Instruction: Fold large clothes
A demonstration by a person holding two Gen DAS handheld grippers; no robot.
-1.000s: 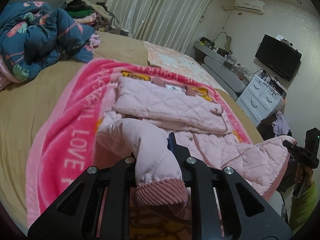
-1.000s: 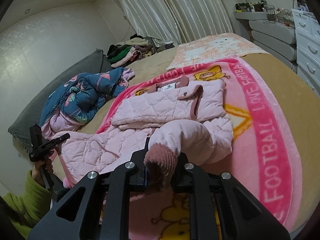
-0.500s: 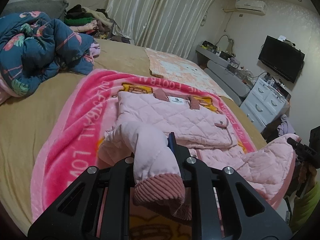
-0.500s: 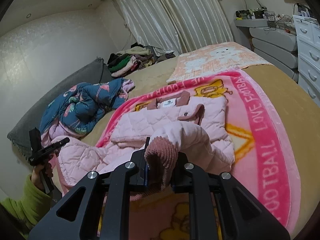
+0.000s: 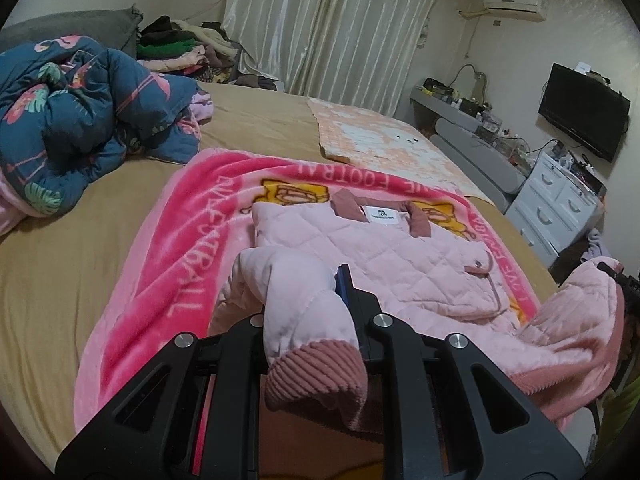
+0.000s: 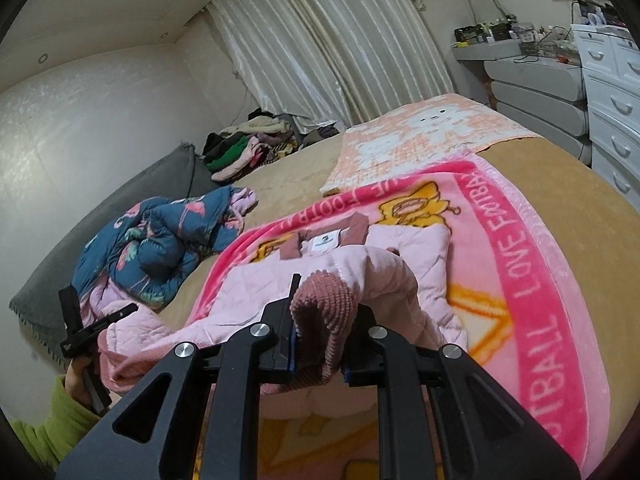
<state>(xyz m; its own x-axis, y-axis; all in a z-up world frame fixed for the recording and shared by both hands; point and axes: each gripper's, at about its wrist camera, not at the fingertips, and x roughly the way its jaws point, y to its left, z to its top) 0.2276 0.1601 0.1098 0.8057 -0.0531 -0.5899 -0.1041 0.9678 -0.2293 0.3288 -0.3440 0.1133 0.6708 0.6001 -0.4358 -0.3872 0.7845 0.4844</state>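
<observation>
A pale pink quilted jacket [image 5: 404, 264] lies on a bright pink blanket [image 5: 188, 240] on the bed, collar and label at the far end. My left gripper [image 5: 310, 300] is shut on the lower edge of the jacket near a dusty-pink ribbed cuff [image 5: 316, 376] and holds it lifted. My right gripper [image 6: 324, 320] is shut on the other ribbed cuff [image 6: 324, 312] at the jacket's [image 6: 260, 300] lower edge, also lifted. The right gripper shows at the right rim of the left view [image 5: 620, 280]. The left gripper shows at the left of the right view [image 6: 96, 320].
A crumpled dark blue flowered duvet [image 5: 76, 112] lies at the left of the bed. A pile of clothes [image 5: 184, 48] sits by the curtain. An orange patterned towel [image 5: 384, 144] lies beyond the blanket. White drawers [image 5: 560, 208] and a TV [image 5: 582, 112] stand at the right.
Both grippers have carried the lifted lower edge of the jacket forward toward the collar. The fold now covers more of the jacket body.
</observation>
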